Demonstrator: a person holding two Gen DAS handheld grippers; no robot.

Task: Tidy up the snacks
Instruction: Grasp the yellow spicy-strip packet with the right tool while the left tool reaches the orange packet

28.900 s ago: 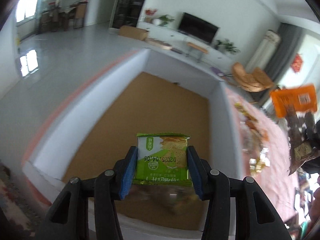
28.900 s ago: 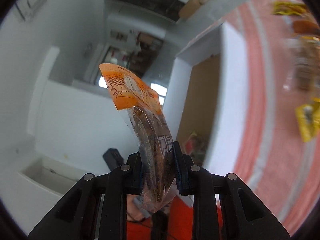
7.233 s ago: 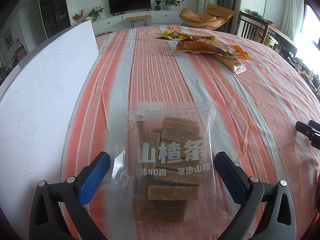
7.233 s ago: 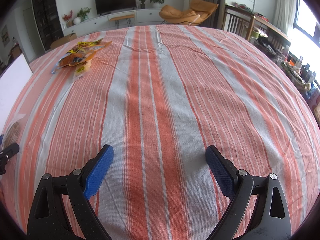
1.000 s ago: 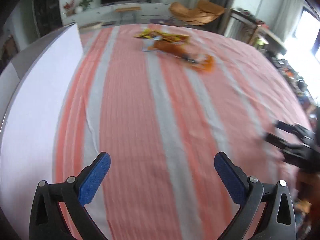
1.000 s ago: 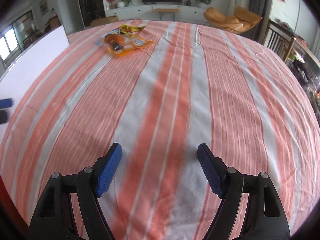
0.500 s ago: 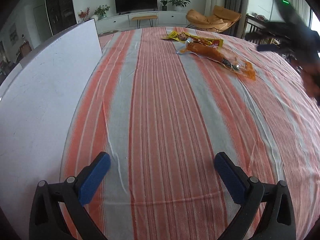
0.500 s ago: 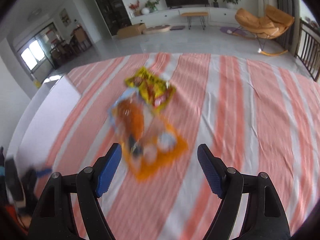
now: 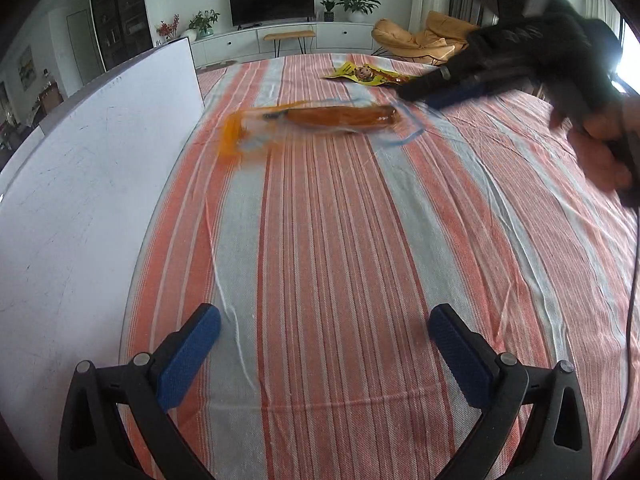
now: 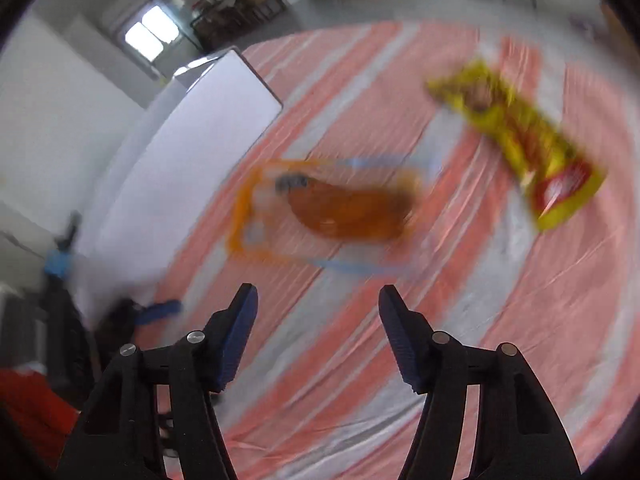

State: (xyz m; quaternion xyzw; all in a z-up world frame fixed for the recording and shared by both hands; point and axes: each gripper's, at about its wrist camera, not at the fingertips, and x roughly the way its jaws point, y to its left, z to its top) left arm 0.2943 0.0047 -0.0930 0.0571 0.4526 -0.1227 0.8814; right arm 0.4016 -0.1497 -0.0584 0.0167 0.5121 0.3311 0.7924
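Observation:
A clear packet with an orange snack point(image 9: 336, 118) lies blurred on the striped tablecloth, close to the white box wall point(image 9: 100, 160). Behind it lies a yellow packet point(image 9: 368, 76). My left gripper point(image 9: 326, 354) hangs open over bare cloth near the front, with nothing between its blue pads. My right gripper point(image 9: 436, 94), held by a hand point(image 9: 592, 140), points at the orange packet's right end. In the right wrist view the right gripper point(image 10: 318, 312) has its jaws closing with nothing between them. The orange packet point(image 10: 344, 208) lies just ahead of the tips, the yellow packet point(image 10: 516, 136) to the right.
The white box point(image 10: 192, 140) runs along the table's left side. The orange-and-grey striped cloth point(image 9: 360, 260) covers the whole table. A black cable point(image 9: 630, 280) hangs at the right edge. Beyond the table are a TV unit and a tan chair.
The right gripper swung across to the snacks at the far side and its jaws narrowed. The orange packet shifted left toward the white box. The left gripper stayed put.

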